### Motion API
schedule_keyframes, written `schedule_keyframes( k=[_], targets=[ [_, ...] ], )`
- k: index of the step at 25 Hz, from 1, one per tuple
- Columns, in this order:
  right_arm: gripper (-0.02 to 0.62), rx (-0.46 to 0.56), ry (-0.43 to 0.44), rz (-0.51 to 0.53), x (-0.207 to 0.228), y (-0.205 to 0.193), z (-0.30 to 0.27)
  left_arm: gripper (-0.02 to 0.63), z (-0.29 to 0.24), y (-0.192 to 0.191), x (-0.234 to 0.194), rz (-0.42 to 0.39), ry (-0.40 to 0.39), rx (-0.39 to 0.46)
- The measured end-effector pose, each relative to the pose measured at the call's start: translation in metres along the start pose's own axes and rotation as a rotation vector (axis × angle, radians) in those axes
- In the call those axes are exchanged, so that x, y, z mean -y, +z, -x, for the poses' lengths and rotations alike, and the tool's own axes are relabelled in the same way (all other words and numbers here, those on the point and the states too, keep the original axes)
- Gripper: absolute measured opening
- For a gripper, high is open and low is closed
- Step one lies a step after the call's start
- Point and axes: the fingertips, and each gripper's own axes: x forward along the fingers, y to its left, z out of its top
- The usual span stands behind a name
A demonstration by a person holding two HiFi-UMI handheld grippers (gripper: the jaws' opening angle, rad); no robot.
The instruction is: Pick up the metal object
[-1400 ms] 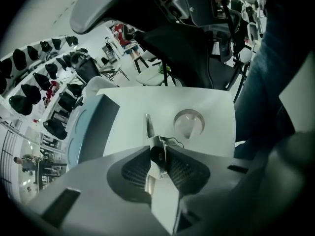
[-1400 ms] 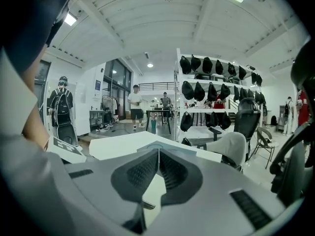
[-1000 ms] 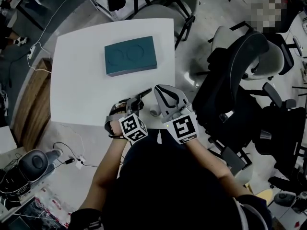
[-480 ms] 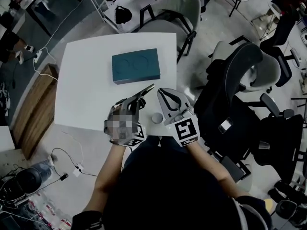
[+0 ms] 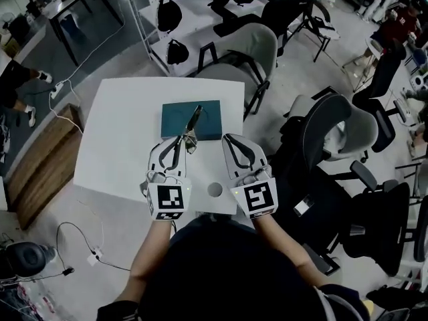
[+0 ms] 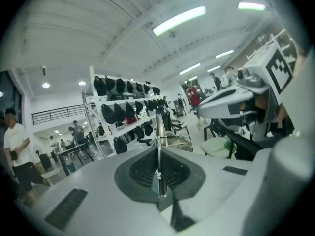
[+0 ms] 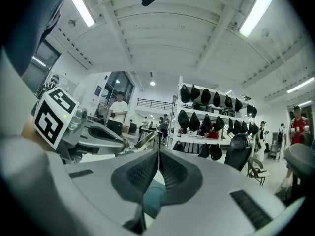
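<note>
The left hand-held gripper (image 5: 176, 142) has just clamped shut on the thin metal object (image 5: 193, 119) and lifted it off the white surface (image 5: 114, 152), above the teal box (image 5: 211, 118). The right hand-held gripper (image 5: 232, 140) is closed and empty. The pick-up looks complete.

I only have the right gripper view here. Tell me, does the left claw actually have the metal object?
Observer: Yes. In the left gripper view the left claw is shut on the metal object, a thin strip that stands up between its pads.
Operator: Where is that over the table?
Observer: In the head view the strip's far end crosses over the teal box on the white table.
Operator: Anything else on the table?
Observer: A small round thing near the front edge, between the two grippers.
</note>
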Motion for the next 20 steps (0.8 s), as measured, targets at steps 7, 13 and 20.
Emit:
schedule_keyframes(
  k=[7, 13, 20],
  targets=[
    [0.028, 0.122, -0.063, 0.036, 0.013, 0.061, 0.004, 0.023, 0.028, 0.061, -0.046, 0.099, 0.114, 0.182],
    [0.028, 0.175, -0.11, 0.035, 0.021, 0.096, 0.009, 0.023, 0.045, 0.088, -0.061, 0.175, 0.132, 0.257],
    [0.026, 0.152, -0.124, 0.028, 0.024, 0.096, 0.013, 0.023, 0.048, 0.093, -0.06, 0.178, 0.123, 0.269]
  ],
)
